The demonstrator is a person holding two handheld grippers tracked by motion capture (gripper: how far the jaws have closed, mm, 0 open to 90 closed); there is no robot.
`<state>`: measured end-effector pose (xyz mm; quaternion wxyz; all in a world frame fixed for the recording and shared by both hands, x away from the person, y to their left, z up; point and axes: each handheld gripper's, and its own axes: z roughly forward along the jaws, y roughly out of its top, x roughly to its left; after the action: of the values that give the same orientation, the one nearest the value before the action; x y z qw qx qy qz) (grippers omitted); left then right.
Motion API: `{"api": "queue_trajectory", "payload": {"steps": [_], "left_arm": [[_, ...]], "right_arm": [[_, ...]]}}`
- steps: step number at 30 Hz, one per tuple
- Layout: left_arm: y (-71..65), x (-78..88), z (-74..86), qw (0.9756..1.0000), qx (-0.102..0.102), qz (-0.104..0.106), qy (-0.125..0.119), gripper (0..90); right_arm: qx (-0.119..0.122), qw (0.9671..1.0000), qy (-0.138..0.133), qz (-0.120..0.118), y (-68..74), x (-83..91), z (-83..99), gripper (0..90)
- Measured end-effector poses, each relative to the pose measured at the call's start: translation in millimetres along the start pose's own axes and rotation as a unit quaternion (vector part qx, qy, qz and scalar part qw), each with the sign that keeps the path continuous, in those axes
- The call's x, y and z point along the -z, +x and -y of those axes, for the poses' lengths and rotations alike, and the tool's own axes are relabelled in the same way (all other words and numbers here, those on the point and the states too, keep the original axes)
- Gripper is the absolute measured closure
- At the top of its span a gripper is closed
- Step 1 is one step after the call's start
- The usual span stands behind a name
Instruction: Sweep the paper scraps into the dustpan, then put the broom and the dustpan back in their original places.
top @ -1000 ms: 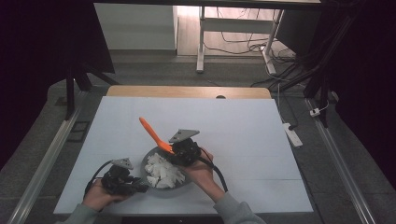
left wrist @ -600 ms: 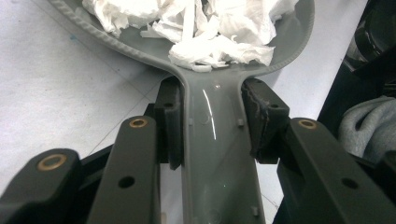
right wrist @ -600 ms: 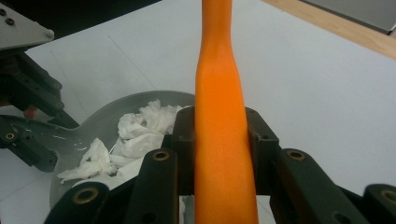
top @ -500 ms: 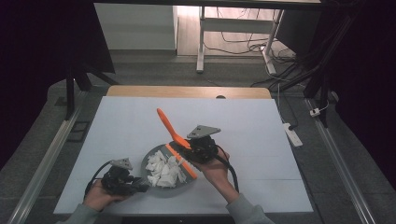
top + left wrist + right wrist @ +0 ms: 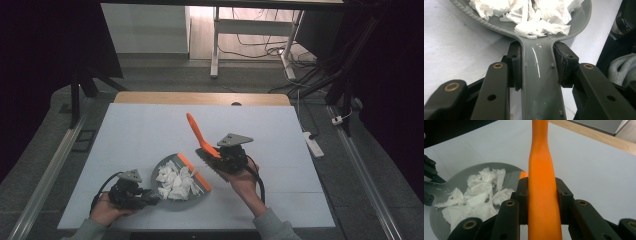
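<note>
While the grey dustpan point(image 5: 176, 197) lies flat on the white table point(image 5: 140, 130) near its front edge, its handle point(image 5: 540, 82) is pinched between the pads of the left gripper point(image 5: 131, 194), as seen in the left gripper view, where both pads press on the handle's sides; the pan's bowl is heaped with torn white paper scraps point(image 5: 172, 181), which lie inside the rim; the orange brush point(image 5: 199, 136) is clamped by its handle in the right gripper point(image 5: 231, 156), whose pads are pressed against both sides of the handle in the right gripper view point(image 5: 542, 195); the brush is held tilted, its handle pointing up and away from the person, and its dark bristle head is seen just beside the dustpan's right edge; whether the bristles touch the table cannot be told; an orange strip point(image 5: 194, 173) lies along the dustpan's right lip, touching the paper; the two grippers are kept apart, one at each side of the pan; a wooden strip point(image 5: 200, 98) borders the table's far edge.
</note>
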<state>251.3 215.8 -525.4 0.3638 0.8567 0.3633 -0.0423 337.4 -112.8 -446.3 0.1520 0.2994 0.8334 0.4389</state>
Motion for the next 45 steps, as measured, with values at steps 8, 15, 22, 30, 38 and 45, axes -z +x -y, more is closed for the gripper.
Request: {"api": "queue_trajectory", "payload": {"steps": [8,15,22,30,38,45], "left_arm": [[-1.9,3.6,0.5,0.9997,-0.005,-0.004,-0.022,61.3],[-5.7,6.6,0.5,0.9989,-0.003,-0.013,-0.044,61.3],[-9.4,8.9,0.2,0.9976,0.012,-0.027,-0.062,61.3],[-14.1,14.3,-0.4,0.9939,0.037,-0.041,-0.095,61.3],[-17.7,16.9,0.0,0.9896,0.063,-0.056,-0.117,61.3],[-18.5,18.6,1.3,0.9837,0.089,-0.079,-0.135,61.3]], "right_arm": [[-0.004,0.9999,-0.011,0.008,-12.0,14.5,9.9,70.3],[0.000,0.9997,-0.021,0.009,-17.9,28.3,17.0,70.2],[0.003,0.9997,-0.022,0.009,-21.5,39.6,24.2,70.2],[0.004,0.9997,-0.022,0.010,-27.0,56.3,33.6,70.2],[-0.002,0.9998,-0.018,0.002,-33.8,68.5,42.3,70.2],[-0.007,0.9998,-0.010,-0.015,-38.2,71.1,48.0,70.2]]}}
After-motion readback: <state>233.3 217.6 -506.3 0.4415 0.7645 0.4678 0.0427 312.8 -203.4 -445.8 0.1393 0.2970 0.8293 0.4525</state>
